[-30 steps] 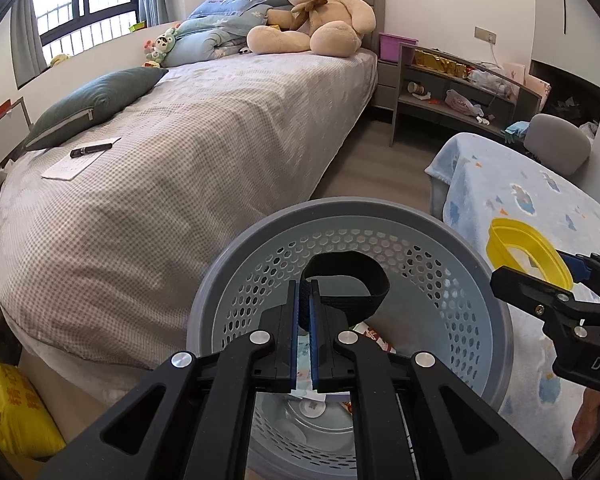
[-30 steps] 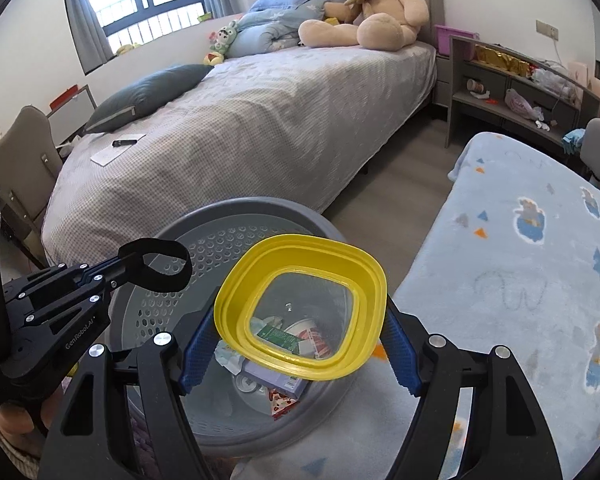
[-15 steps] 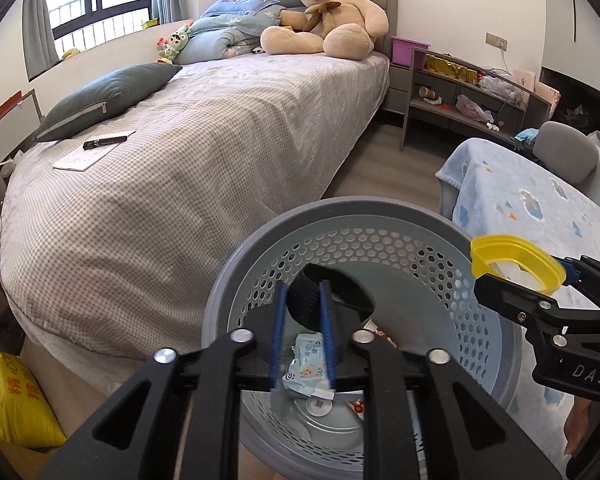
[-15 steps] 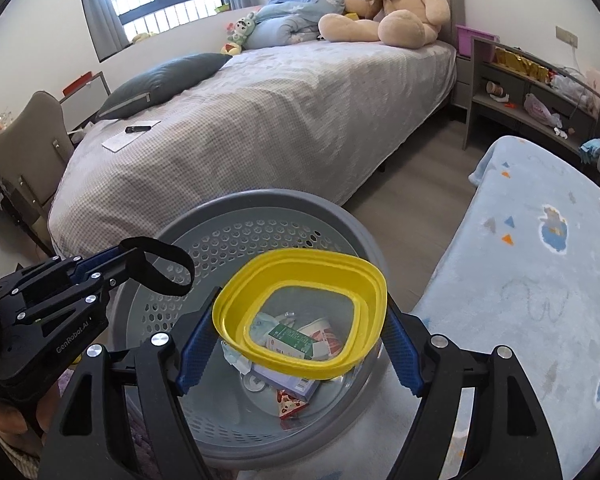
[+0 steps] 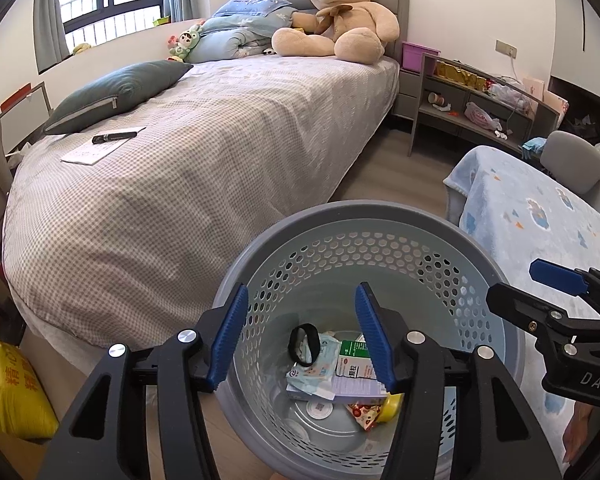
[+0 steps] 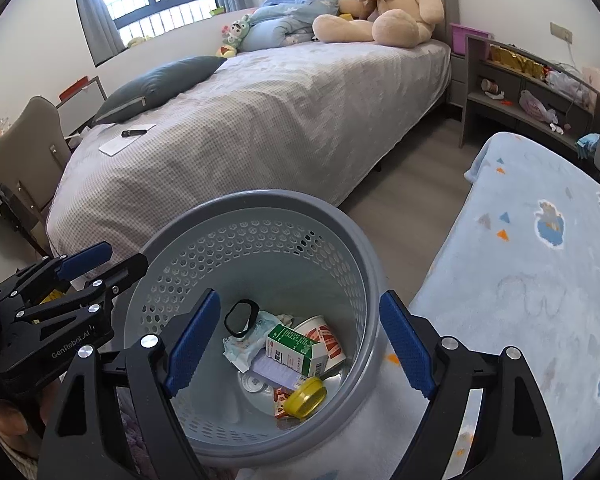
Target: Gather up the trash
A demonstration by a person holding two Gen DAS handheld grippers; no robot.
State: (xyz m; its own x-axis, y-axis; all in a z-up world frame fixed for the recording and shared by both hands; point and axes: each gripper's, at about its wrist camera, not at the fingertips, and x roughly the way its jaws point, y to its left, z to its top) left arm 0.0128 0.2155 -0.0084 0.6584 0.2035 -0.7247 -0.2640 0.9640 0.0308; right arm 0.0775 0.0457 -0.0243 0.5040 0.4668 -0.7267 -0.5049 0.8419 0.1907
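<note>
Both grippers hang over the mouth of the grey perforated basket [image 6: 260, 216], its rim ringing their fingertips, with the bed edge beyond and the blue blanket [image 6: 540, 260] to the right. The left gripper [image 5: 300, 336] and right gripper [image 6: 300, 336] are both opening, nothing between their jaws. Below them the black band [image 6: 241, 318] leans upright on a wipes pack [image 6: 246, 344], while the yellow lid [image 6: 305, 396] lies tilted on edge nearer the right gripper.
</note>
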